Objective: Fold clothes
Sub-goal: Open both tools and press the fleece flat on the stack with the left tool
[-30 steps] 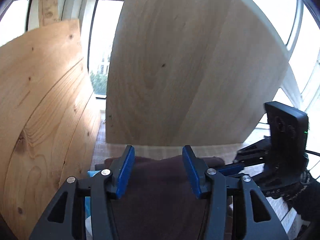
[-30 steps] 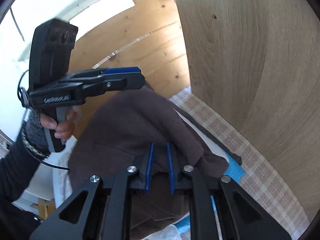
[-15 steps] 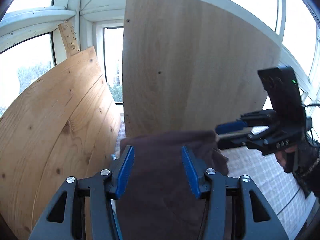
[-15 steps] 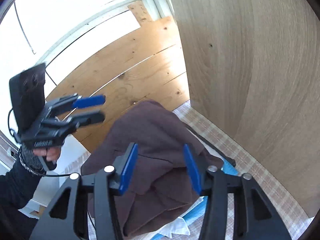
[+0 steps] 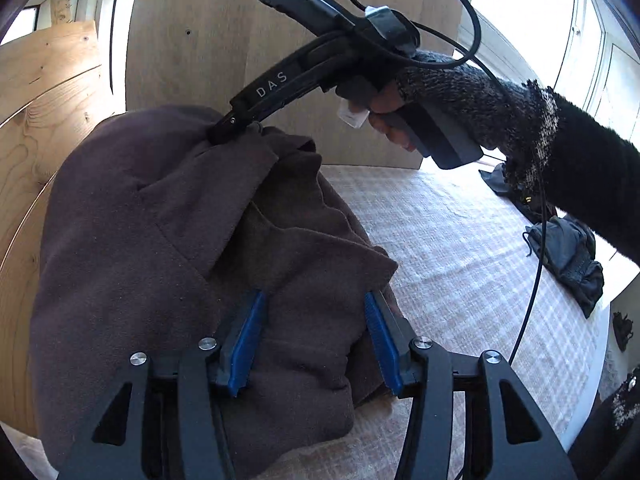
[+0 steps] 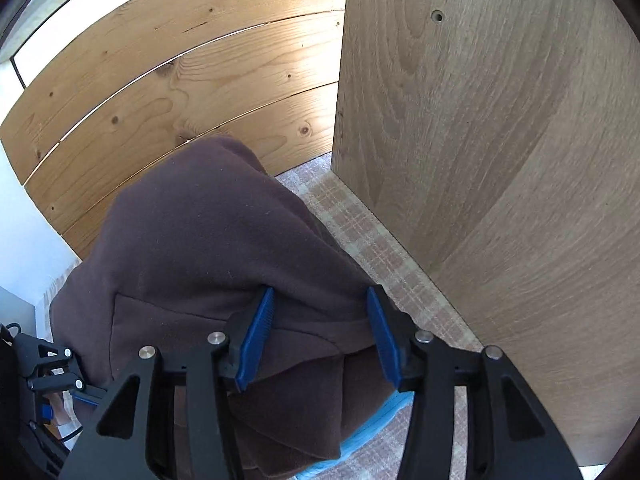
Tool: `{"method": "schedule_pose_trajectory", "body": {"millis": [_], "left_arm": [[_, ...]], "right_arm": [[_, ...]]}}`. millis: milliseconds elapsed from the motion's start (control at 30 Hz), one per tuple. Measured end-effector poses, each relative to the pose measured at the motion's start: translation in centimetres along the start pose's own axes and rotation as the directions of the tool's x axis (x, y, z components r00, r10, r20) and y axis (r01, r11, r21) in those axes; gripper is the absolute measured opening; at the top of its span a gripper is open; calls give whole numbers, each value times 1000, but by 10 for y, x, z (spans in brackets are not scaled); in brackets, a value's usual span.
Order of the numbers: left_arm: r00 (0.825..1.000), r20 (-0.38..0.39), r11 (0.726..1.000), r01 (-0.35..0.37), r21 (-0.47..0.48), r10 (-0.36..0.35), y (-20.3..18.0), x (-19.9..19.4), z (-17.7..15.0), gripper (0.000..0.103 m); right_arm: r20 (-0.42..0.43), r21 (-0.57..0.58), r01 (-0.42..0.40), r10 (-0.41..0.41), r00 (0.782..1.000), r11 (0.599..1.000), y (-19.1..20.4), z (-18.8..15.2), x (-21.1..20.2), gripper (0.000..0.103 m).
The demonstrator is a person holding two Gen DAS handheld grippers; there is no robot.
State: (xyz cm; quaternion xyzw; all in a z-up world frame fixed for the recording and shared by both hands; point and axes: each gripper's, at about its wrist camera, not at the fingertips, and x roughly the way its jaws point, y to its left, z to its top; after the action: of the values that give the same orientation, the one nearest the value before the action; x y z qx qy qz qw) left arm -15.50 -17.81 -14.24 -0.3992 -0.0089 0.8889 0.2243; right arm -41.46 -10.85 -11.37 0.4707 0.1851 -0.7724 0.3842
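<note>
A dark brown fleece garment (image 5: 152, 240) lies bunched in a heap on the checked tablecloth (image 5: 460, 248), against the wooden boards. My left gripper (image 5: 314, 332) is open, its blue pads (image 5: 246, 336) straddling a fold at the heap's near edge without pinching it. A hand in a grey knit glove (image 5: 452, 88) holds my right gripper (image 5: 230, 130), whose tips rest on the garment's far top edge. In the right wrist view, that right gripper (image 6: 320, 320) stands open over the same brown garment (image 6: 192, 248). A light blue item (image 6: 372, 420) shows under the garment.
A pine plank board (image 6: 168, 80) stands behind the heap and a tall oak panel (image 6: 500, 140) closes the right side. Dark crumpled clothes (image 5: 568, 252) lie at the table's far right edge. A black cable (image 5: 536, 264) hangs from the right gripper.
The right gripper, shut on the brown garment a second ago, has opened and let it go. The garment now lies in a heap, and both grippers have come down over it.
</note>
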Motion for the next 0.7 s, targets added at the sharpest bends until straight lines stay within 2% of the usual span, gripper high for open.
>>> {"method": "schedule_pose_trajectory", "body": {"millis": [67, 167, 200, 267, 333, 367, 433, 500, 533, 600, 700], "left_arm": [[1000, 6, 999, -8, 33, 8, -9, -7, 5, 48], [998, 59, 997, -17, 78, 13, -25, -22, 16, 49], [997, 76, 995, -23, 96, 16, -31, -26, 19, 51], [995, 90, 978, -70, 195, 53, -52, -19, 21, 60], [993, 38, 960, -114, 255, 108, -59, 4, 16, 64], [991, 14, 950, -134, 283, 135, -62, 15, 14, 63], [986, -21, 947, -151, 285, 164, -56, 33, 10, 52], [994, -16, 953, -97, 288, 106, -52, 30, 7, 53], [994, -31, 954, -90, 285, 103, -50, 29, 7, 53], [997, -34, 977, -57, 204, 65, -43, 8, 8, 53], [999, -30, 997, -9, 81, 12, -34, -25, 9, 57]], "right_arm": [[-1, 4, -8, 8, 1000, 1000, -1, -1, -9, 47], [77, 50, -50, 46, 996, 998, -3, -12, -41, 48], [100, 71, -77, 69, 993, 995, -3, -19, -52, 48], [131, 102, -116, 103, 986, 988, -5, -33, -68, 49], [120, 116, -107, 93, 988, 987, -5, -44, -71, 49], [108, 112, -107, 95, 990, 988, -3, -47, -69, 49], [84, 95, -98, 90, 992, 991, 1, -48, -62, 49], [53, 72, -57, 53, 997, 996, 5, -46, -47, 49], [26, 65, -34, 33, 999, 997, 4, -44, -36, 49], [-12, 64, -21, 21, 1000, 998, 1, -43, -20, 49], [45, 147, -3, -4, 999, 989, -1, -53, -48, 51]]}}
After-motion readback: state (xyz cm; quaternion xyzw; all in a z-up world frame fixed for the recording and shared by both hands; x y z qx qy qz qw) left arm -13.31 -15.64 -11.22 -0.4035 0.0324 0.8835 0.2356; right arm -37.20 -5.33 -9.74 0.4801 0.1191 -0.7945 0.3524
